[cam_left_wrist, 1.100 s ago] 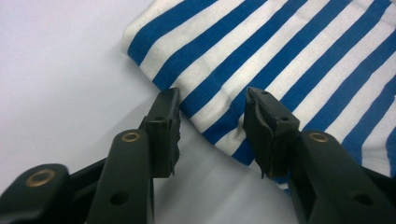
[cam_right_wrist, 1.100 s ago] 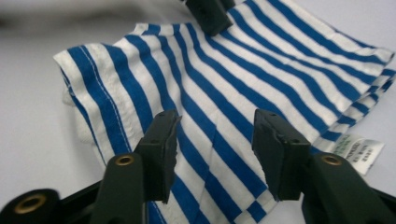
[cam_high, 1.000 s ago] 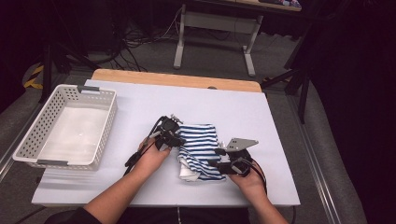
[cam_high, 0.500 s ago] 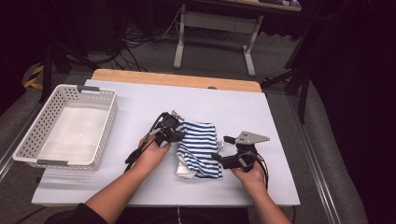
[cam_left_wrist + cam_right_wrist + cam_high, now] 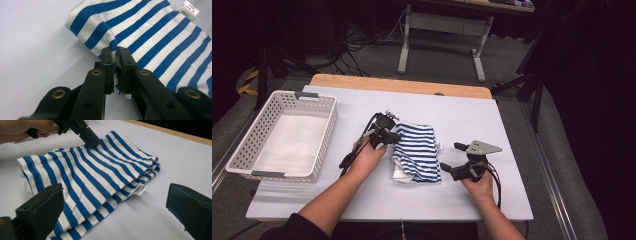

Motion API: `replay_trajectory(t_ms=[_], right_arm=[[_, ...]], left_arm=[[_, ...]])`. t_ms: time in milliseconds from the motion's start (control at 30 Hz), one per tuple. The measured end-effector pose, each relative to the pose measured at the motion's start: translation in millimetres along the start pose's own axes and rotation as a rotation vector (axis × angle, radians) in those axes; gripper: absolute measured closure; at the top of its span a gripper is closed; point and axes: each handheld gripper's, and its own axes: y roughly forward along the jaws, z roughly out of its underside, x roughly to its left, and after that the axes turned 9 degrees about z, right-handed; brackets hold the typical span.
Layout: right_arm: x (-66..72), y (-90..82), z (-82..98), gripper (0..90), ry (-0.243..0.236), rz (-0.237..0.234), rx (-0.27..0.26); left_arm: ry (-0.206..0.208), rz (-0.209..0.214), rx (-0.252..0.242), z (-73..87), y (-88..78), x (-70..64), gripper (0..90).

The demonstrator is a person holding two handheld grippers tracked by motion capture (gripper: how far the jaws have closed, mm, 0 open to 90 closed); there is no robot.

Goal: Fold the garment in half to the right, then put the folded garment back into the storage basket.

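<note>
A folded blue-and-white striped cloth [image 5: 417, 150] lies in the middle of the white table. My left gripper [image 5: 395, 137] is at its left edge. In the left gripper view the jaws [image 5: 114, 51] are shut on a pinch of the cloth's [image 5: 155, 32] edge, having just been closing. My right gripper [image 5: 451, 157] stands just right of the cloth. Its jaws [image 5: 115, 195] have just been opening and are wide apart with nothing held between them. The right gripper view looks across the cloth [image 5: 87, 175] to the left gripper [image 5: 87, 137] and the hand that holds it.
A white plastic basket [image 5: 242, 160] stands at the table's left side. A small white label [image 5: 138, 189] sticks out of the cloth's edge on the side near my right gripper. A wooden strip [image 5: 402, 85] runs along the table's far edge.
My right gripper has let go of the cloth's right side, opened wide and drawn off to the right. My left gripper has shut on the cloth's left edge and shifted slightly.
</note>
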Motion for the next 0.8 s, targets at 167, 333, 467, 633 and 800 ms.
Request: replay_trajectory(t_ms=[167,333,467,633,800], right_arm=[[0.7,0.2,0.7,2.1,0.0,-0.002,-0.003],[2.5,0.5,0.8,2.0,-0.009,-0.005,-0.001],[3.4,0.6,0.7,1.7,-0.012,-0.013,-0.005],[4.0,0.8,0.6,1.5,-0.013,-0.019,-0.006],[3.8,0.5,0.8,1.5,-0.013,-0.021,-0.009]], left_arm=[[-0.004,0.012,-0.042,-2.1,-4.6,1.0,64.3],[0.011,0.008,-0.059,-10.5,-8.8,-0.3,40.3],[-0.016,-0.011,-0.036,-15.0,-3.6,6.0,25.2],[-0.041,-0.018,-0.025,-19.3,4.5,12.5,18.2],[-0.072,0.002,-0.004,-20.2,15.5,17.5,14.6]])
